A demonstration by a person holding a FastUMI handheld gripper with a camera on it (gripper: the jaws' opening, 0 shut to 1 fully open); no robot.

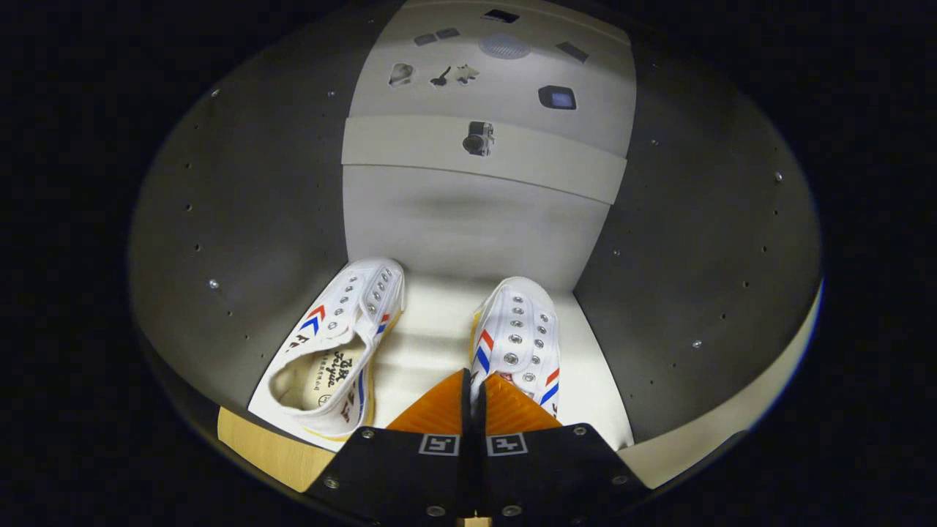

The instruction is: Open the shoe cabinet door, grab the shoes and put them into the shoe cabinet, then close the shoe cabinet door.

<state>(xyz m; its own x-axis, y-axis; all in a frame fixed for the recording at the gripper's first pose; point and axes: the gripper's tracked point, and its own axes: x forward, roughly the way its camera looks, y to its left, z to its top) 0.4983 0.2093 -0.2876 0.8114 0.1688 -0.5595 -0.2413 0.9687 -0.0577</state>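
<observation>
Nearest me, at the bottom centre of the frame, my gripper (474,399) has its fingers pressed together, and I think they pinch the heel edge of the right shoe (518,340), though the heel itself is hidden behind them. Both shoes sit inside the cabinet (241,219), on its pale shelf (432,344): the left shoe (333,344) at lower left, angled toward the dark side wall, the right one just ahead of my fingers, toe to the back panel. These are light canvas sneakers, soft in the upper and stiffer at the rubber sole. The heel collar or the sidewall by the eyelets is the sensible hold; canvas folds, so a firm pinch suits.
</observation>
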